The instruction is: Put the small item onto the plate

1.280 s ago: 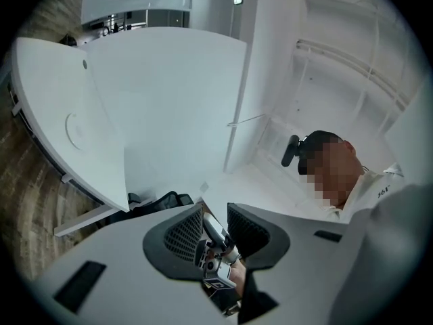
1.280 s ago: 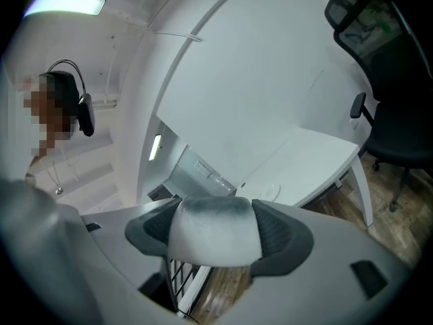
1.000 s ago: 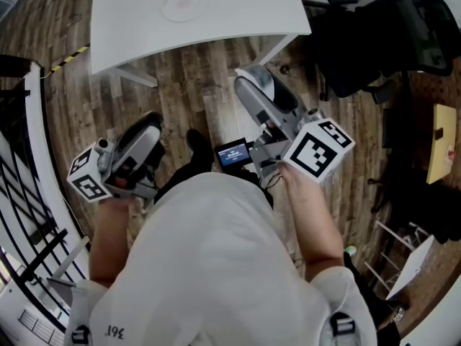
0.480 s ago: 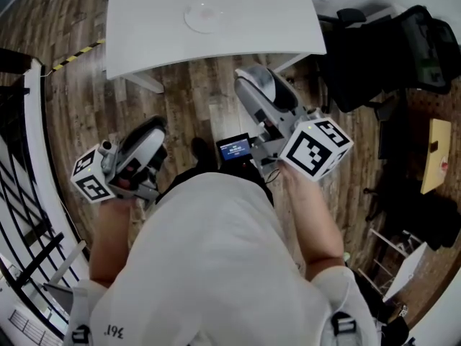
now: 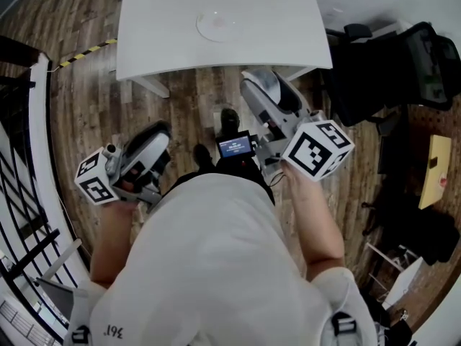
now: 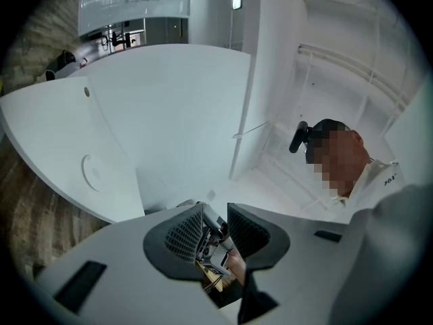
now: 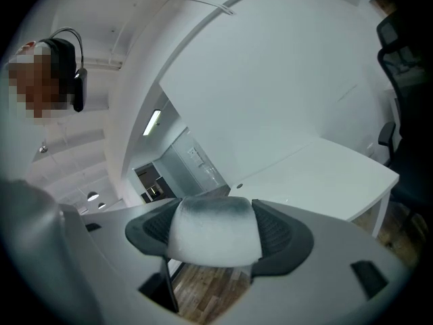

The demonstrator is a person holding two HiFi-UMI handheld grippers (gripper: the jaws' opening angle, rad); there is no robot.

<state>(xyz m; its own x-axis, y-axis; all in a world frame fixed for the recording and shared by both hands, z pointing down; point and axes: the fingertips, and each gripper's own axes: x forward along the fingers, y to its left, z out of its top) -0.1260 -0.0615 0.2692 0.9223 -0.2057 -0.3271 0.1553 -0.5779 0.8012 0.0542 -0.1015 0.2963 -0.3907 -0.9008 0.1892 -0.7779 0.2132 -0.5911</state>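
White table bearing clear plate, black chair beside

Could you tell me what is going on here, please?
A person stands just short of a white table, holding a gripper in each hand. The right gripper has its jaws shut on a small pale item that looks soft. The left gripper has its jaws apart with nothing between them. A clear plate sits on the table; the item is not yet on it.

Bright, even indoor light; claw views fisheye-warped with dark vignetted corners.
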